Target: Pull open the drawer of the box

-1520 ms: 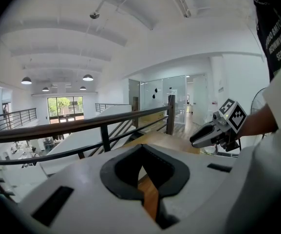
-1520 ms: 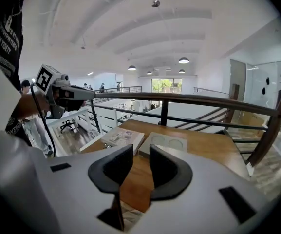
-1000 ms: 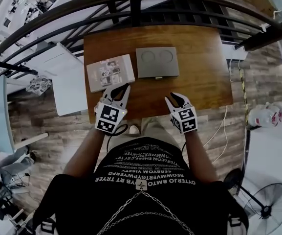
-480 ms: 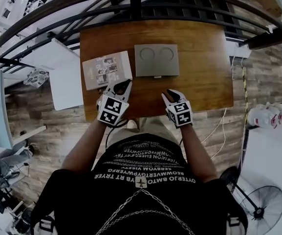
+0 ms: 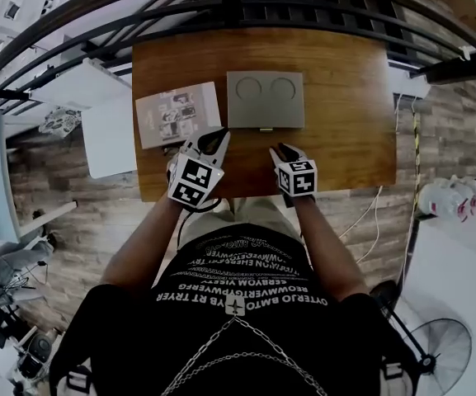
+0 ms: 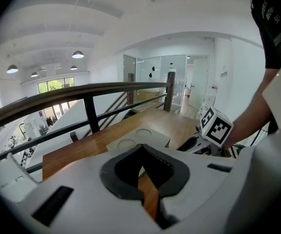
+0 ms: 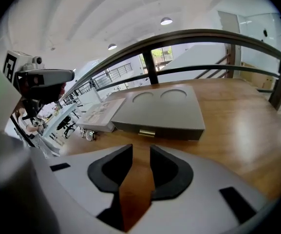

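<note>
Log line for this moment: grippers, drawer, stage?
left gripper shut, empty | right gripper open, empty, facing handle | drawer closed | stage: pre-grasp

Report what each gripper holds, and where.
Nothing. The left gripper's fingers meet, empty; the right gripper's fingers are opening with only table between them, short of the box.

— Is the way to the front of the box [image 7: 155, 112] free?
— Yes. Bare counter [image 7: 237, 126] runs from the right tongs [image 7: 140, 150] to the pull tab [image 7: 146, 132]. The jaws are opening, with only counter between them.
— And the sides?
— A flat printed packet [image 7: 99, 113] lies just beside the box's left. Its right is open counter, and a railing [image 7: 179, 38] bars the far edge.
</note>
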Motion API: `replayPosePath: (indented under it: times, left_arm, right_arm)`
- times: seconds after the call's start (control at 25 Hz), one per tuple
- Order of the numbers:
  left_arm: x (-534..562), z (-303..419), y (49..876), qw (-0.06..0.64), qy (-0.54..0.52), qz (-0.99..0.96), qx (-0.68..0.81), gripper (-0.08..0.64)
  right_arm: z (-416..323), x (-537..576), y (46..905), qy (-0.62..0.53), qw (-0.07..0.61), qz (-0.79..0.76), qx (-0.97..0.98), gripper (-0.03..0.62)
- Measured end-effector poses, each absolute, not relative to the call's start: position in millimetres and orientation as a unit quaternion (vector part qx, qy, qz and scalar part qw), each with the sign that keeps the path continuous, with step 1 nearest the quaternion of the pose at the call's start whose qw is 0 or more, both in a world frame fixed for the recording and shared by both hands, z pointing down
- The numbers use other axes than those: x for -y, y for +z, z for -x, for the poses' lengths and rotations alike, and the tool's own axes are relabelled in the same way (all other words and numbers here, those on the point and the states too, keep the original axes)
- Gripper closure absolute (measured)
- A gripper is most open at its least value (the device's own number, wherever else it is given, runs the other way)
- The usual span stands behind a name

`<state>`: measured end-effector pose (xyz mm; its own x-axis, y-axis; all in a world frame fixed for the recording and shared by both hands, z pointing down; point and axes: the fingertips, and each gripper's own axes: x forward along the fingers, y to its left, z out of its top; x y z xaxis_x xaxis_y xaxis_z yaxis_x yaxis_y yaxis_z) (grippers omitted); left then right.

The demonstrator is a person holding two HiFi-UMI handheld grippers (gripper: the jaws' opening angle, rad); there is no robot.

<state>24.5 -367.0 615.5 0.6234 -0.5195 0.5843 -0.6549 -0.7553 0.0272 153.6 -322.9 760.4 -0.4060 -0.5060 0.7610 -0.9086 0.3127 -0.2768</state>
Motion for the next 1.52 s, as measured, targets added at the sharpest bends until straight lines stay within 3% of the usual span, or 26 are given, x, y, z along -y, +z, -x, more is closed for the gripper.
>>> replayPosePath:
  times: [0.68, 1.0, 1.2, 1.52]
  left_arm:
    - [357, -13, 608, 0.126, 0.294, -0.884, 0.342, 0.563]
    - [340, -1, 599, 0.123, 0.295, -0.882, 0.347, 0.563]
    - [325, 6, 592, 0.124, 0.293, -0.882, 0.349, 0.563]
    - [313, 21, 556, 0.113, 0.267, -0.886, 0.362, 0.563]
  right_arm:
    - [-136, 373, 803, 0.408, 0.272, -0.488, 0.722, 0.382]
    - [-137, 376, 800, 0.435, 0.25, -0.529, 0.684, 0.39]
    - [-138, 375, 804, 0.388, 0.305, -0.545, 0.678, 0.411]
    - [-136, 371, 803, 0.378, 0.309, -0.549, 0.679, 0.428]
